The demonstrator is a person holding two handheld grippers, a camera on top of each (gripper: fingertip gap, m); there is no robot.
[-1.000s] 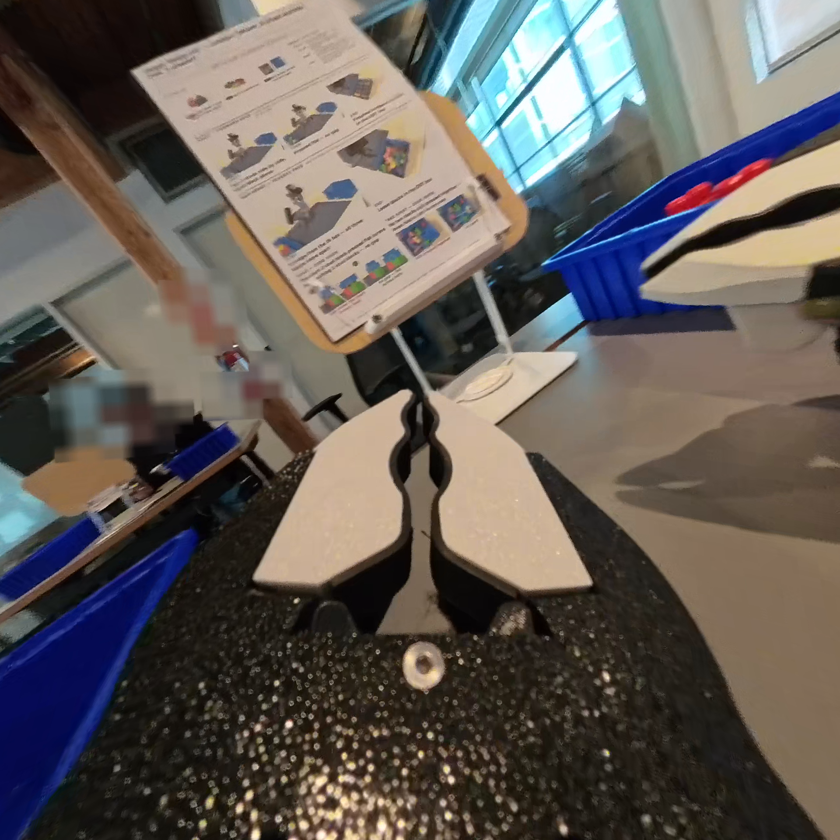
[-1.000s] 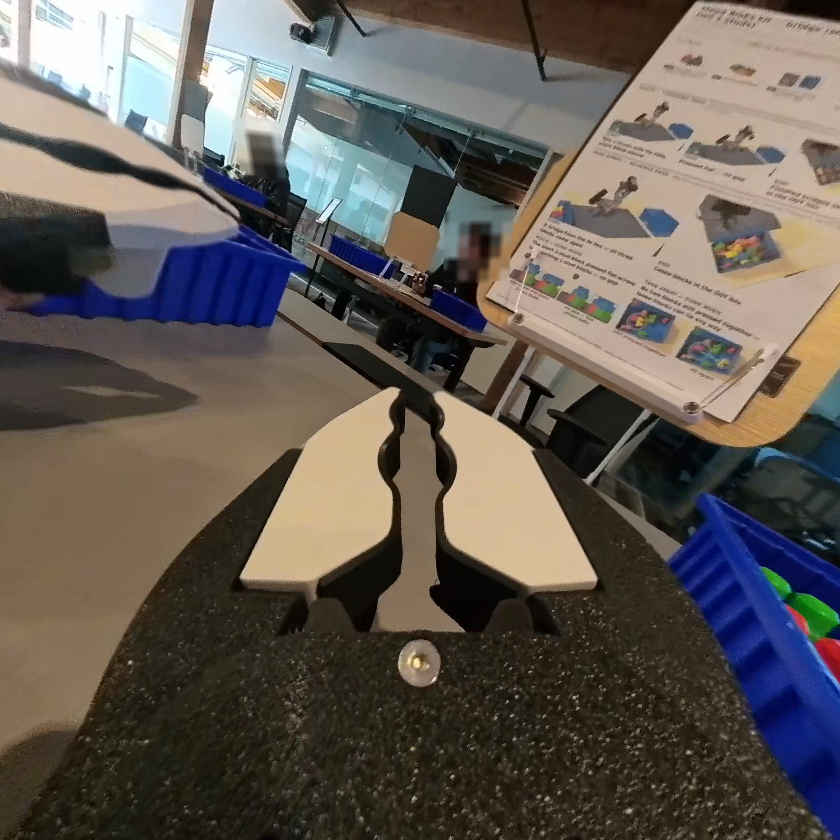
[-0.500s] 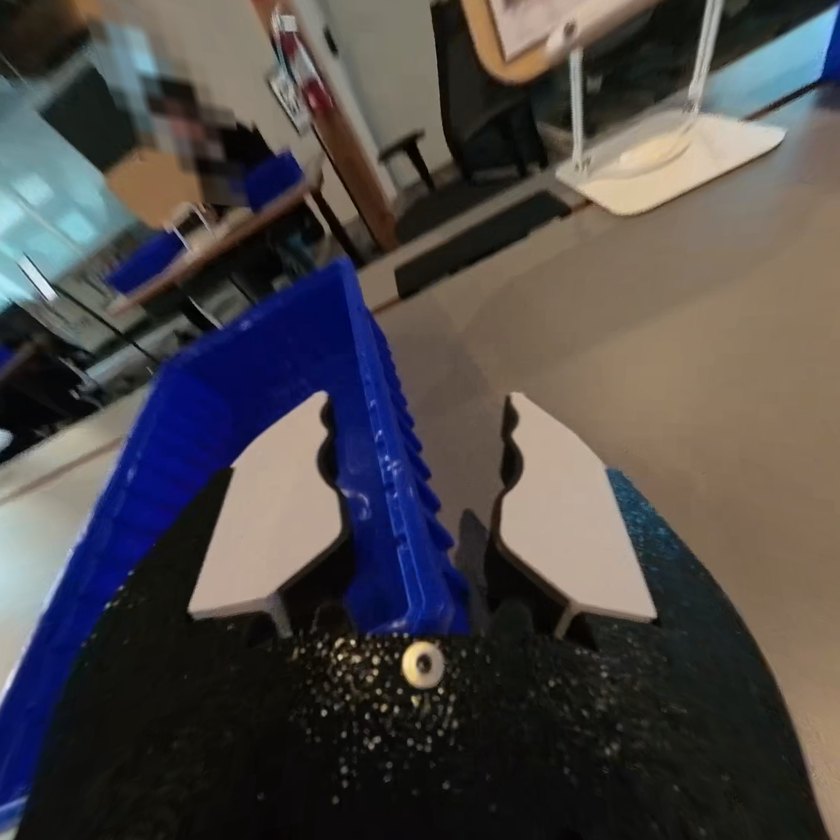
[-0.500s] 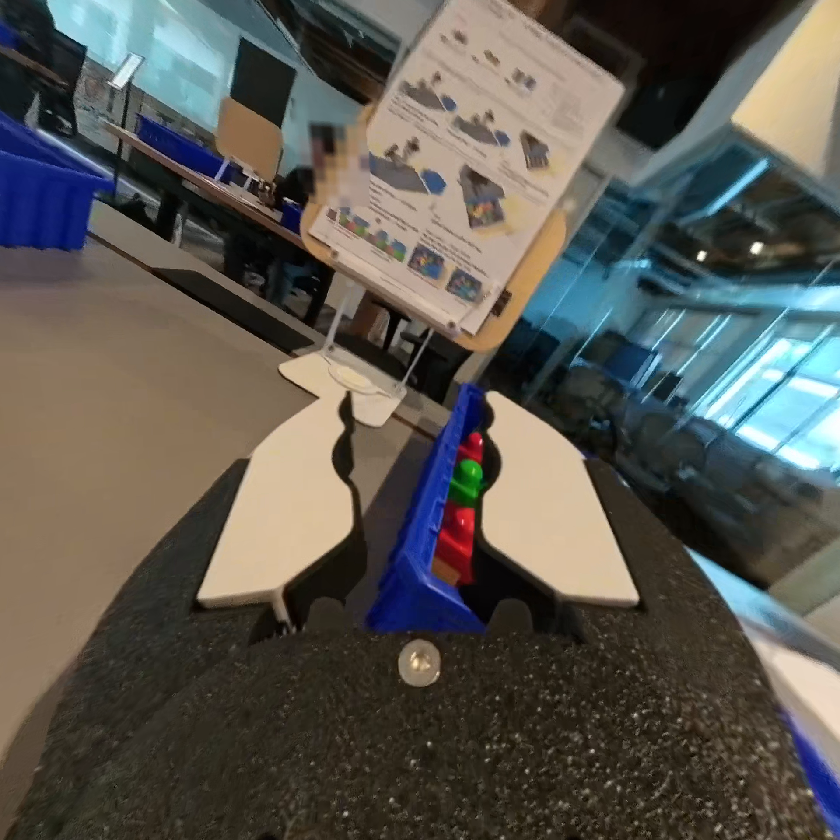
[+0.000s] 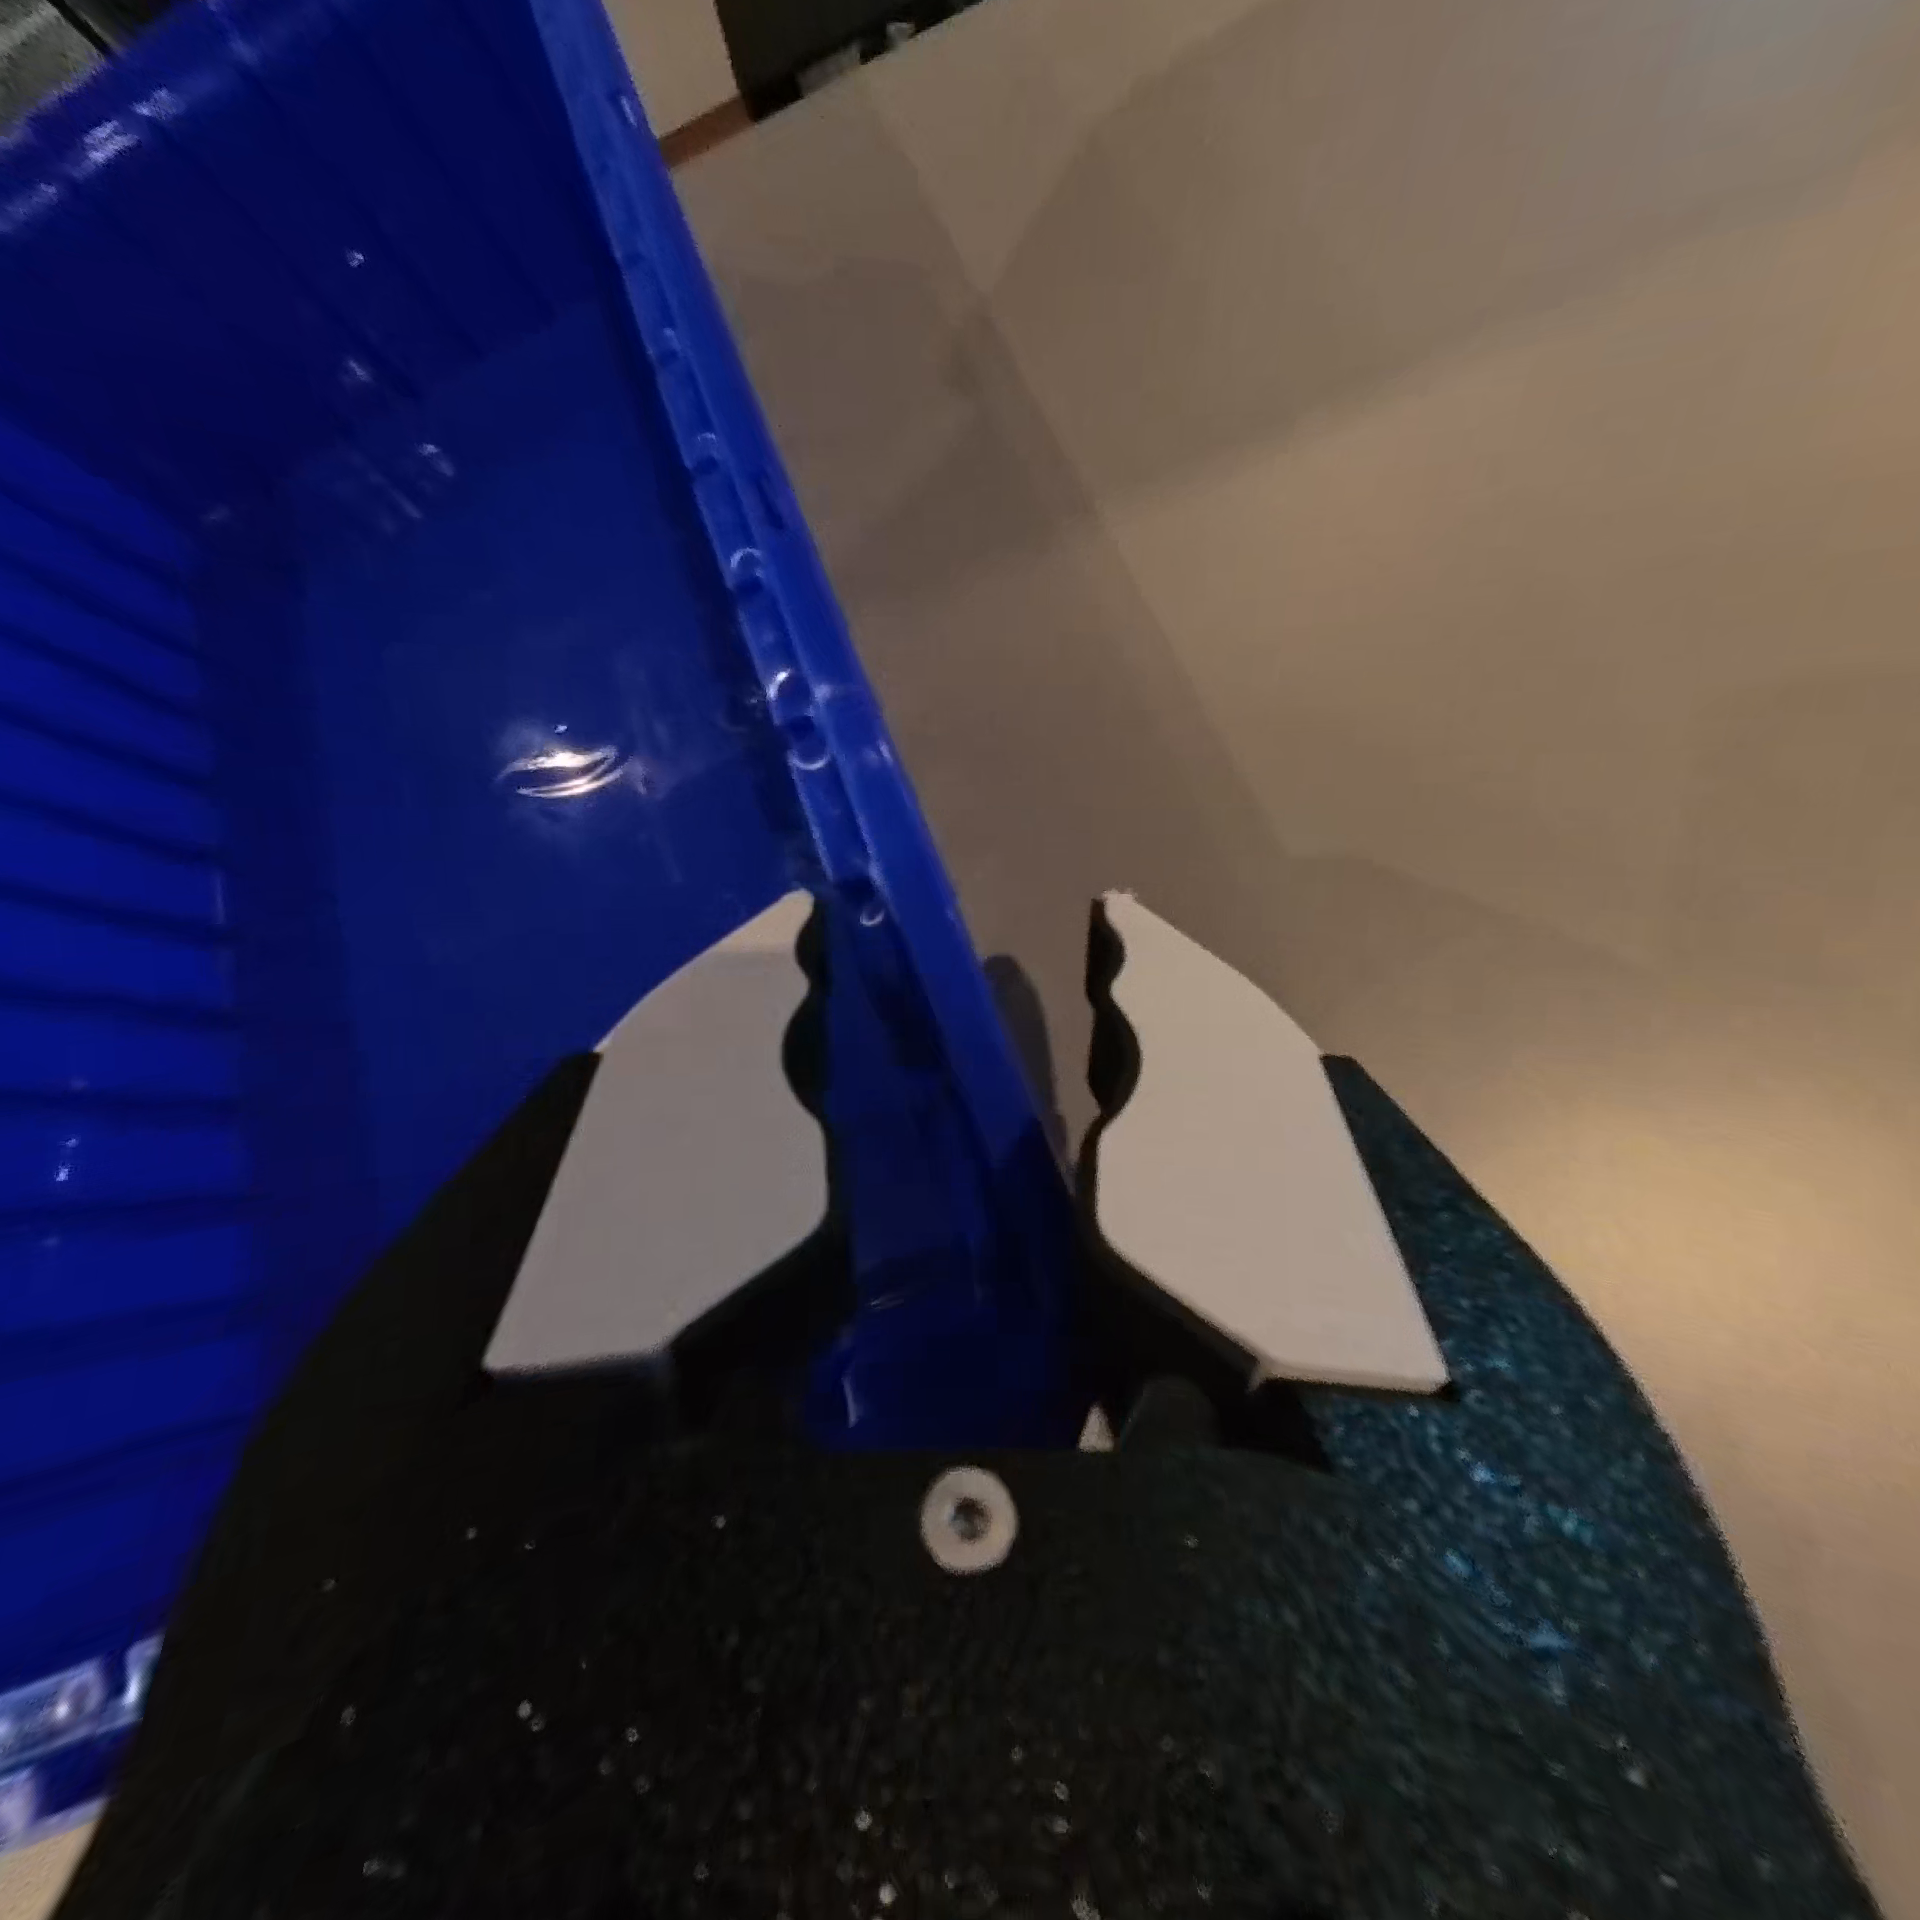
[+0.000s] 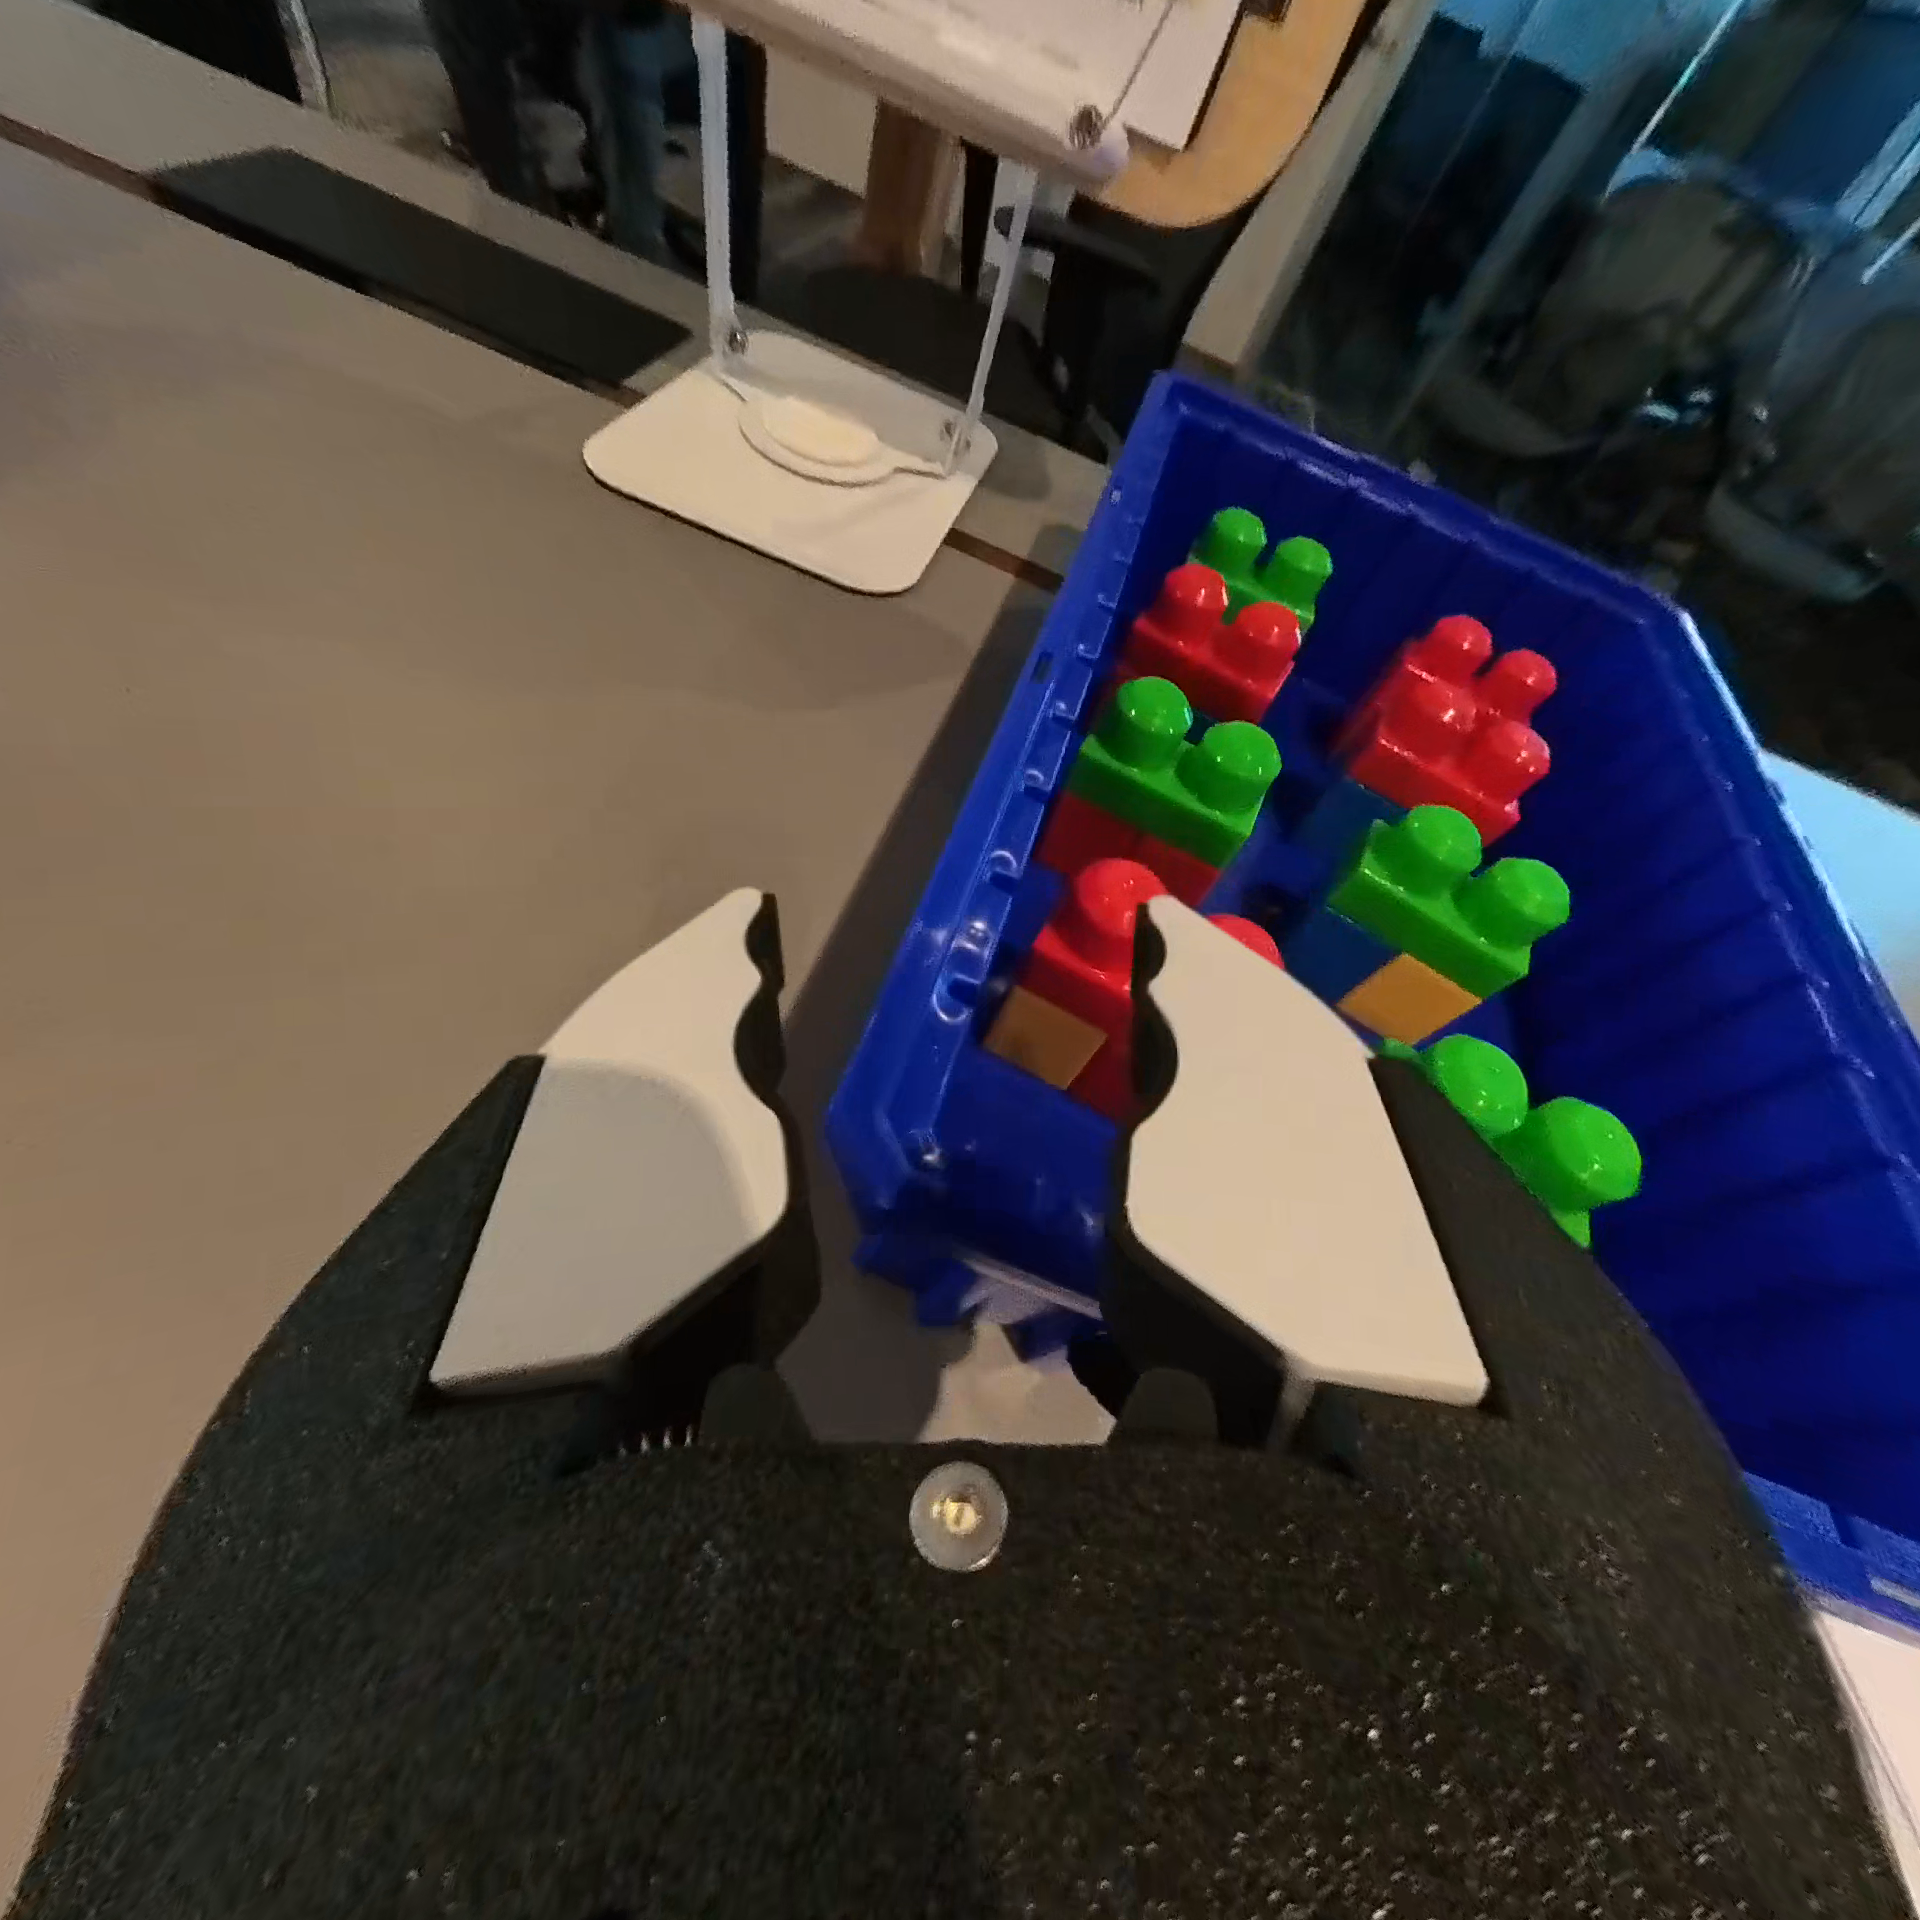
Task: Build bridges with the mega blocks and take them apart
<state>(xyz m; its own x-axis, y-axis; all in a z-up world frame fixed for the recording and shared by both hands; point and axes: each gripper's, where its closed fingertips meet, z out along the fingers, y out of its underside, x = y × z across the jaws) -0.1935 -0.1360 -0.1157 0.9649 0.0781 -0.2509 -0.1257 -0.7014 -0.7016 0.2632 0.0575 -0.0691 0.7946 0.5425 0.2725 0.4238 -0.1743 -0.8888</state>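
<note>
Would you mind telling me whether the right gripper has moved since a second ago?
Yes. The right gripper has swung down and rightward: the white stand base sits higher now, and its fingers straddle the blue bin's wall.

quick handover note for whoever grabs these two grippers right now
Left gripper: jaws open, straddling the side wall of an empty-looking blue bin.
Right gripper: jaws open astride the near corner of the blue block bin.
Red and green mega blocks, some already stacked, sit in that bin.
Done: nothing on the grey table.
Left: build bridges, then take them apart.
</note>
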